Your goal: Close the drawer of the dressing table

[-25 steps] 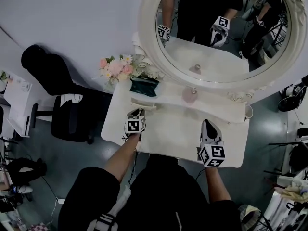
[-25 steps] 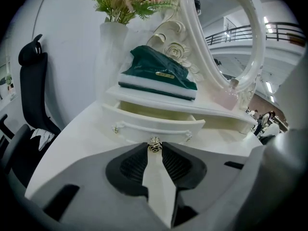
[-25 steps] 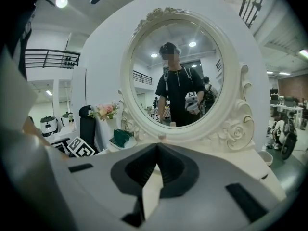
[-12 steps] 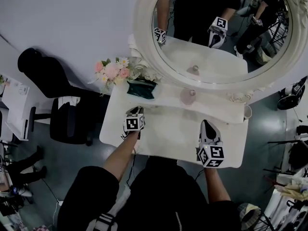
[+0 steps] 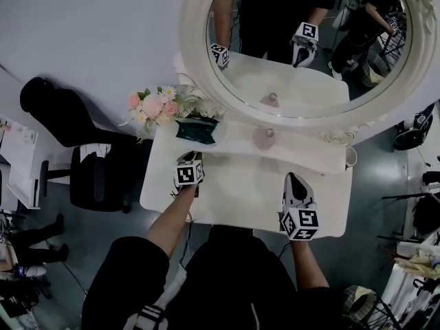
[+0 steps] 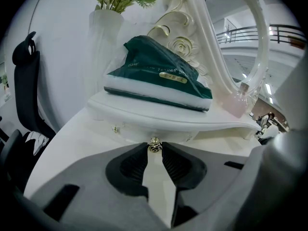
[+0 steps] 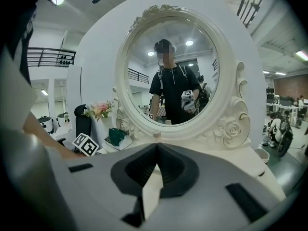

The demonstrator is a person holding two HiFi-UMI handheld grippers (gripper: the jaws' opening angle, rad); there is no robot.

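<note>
A: Where is the drawer to be found?

B: The drawer (image 6: 137,133) is seen at the far left of the dressing table (image 5: 240,184). It is tucked under the raised shelf (image 6: 168,118), on which a green pack (image 6: 159,73) is laid. Its front is set back beneath the shelf's edge. Whether it is pushed fully home cannot be told.

A: How is the left gripper placed?

B: The left gripper (image 6: 154,150) is held level against the drawer front. Its jaws are drawn almost together, and the small gold knob (image 6: 154,144) is pinched between their tips.

A: Is anything held by the right gripper?

B: Nothing is held. The jaws of the right gripper (image 7: 156,147) are pressed together at the tips, with nothing between them. In the head view it is found over the near right part of the tabletop, well apart from the drawer, and it is pointed toward the mirror (image 5: 194,47). Whether the tabletop is touched cannot be told.

A: What else is seen around the table?

B: Flowers (image 5: 152,105) are set at the far left corner, just left of the green pack. A pink bottle (image 5: 265,138) is stood on the shelf near its middle, below the mirror. A mug (image 5: 351,157) is seen at the far right end. A black chair (image 5: 89,177) is parked on the floor to the left of the table. Both grippers are reflected in the mirror.
</note>
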